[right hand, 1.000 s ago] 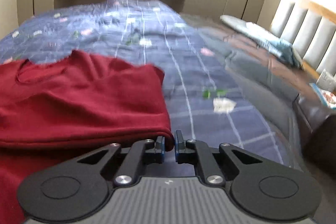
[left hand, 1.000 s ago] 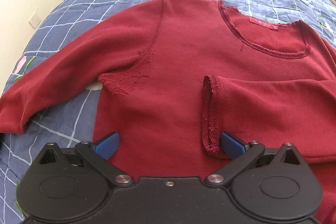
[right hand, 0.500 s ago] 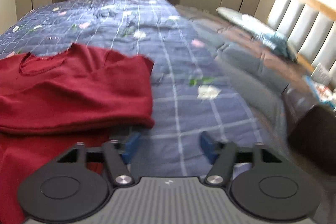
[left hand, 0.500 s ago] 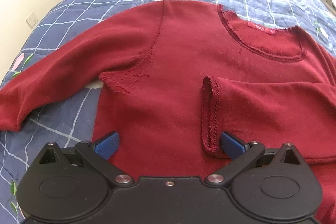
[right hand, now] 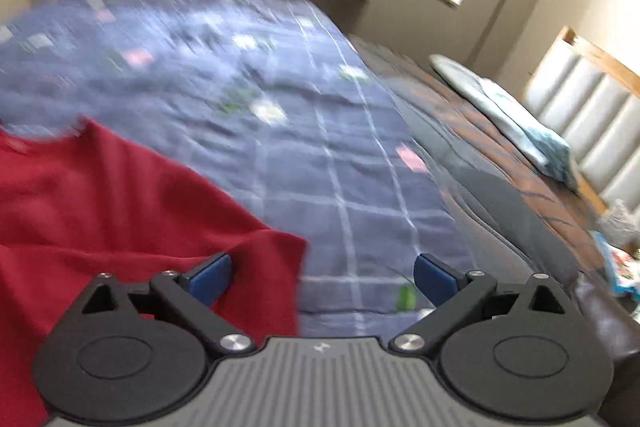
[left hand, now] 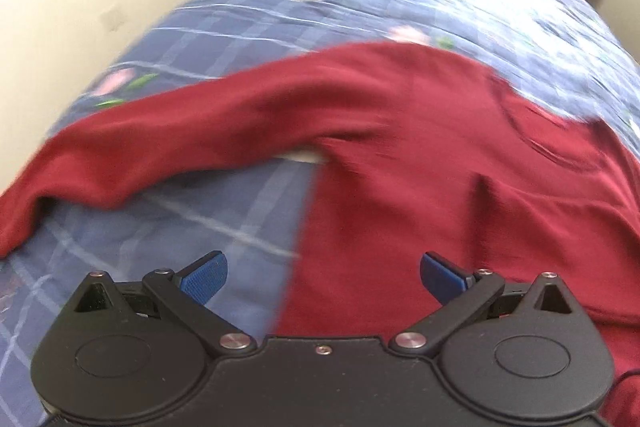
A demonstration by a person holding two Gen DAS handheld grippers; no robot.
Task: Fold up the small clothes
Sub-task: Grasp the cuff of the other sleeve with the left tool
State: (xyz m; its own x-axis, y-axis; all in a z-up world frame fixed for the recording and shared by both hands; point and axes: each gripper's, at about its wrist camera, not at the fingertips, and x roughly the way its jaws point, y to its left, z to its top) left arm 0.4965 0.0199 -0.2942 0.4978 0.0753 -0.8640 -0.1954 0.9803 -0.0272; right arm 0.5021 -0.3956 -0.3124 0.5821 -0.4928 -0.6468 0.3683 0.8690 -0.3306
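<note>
Red sweater [left hand: 400, 155] lies flat on the bed's blue checked quilt [left hand: 224, 39], spread so I can fold it in stages. Both views are motion-blurred. My right hand-held gripper [right hand: 322, 277] has its jaws wide, having just been opening; nothing is pinched. The folded edge of the sweater [right hand: 256, 259] lies under the space between the jaws, towards the left pad, with the quilt [right hand: 360, 187] showing under the rest. I read that as a release: the right side has been laid over the body, so the cloth rests there on its own and needs no hold. My left hand-held gripper [left hand: 322, 275] is also wide and empty, hovering over the sweater's near left edge, half above red cloth and half above quilt. The left sleeve [left hand: 168, 147] is stretched out to the far left, its cuff [left hand: 16, 223] at the left of the frame, not yet folded in. It lies apart from the body, so it seems the obvious next piece to bring across. Neckline [left hand: 560, 147] sits far right in the left view. Pillow [right hand: 500, 107] and padded headboard [right hand: 592, 131] are well off to the right, clear of the work.
</note>
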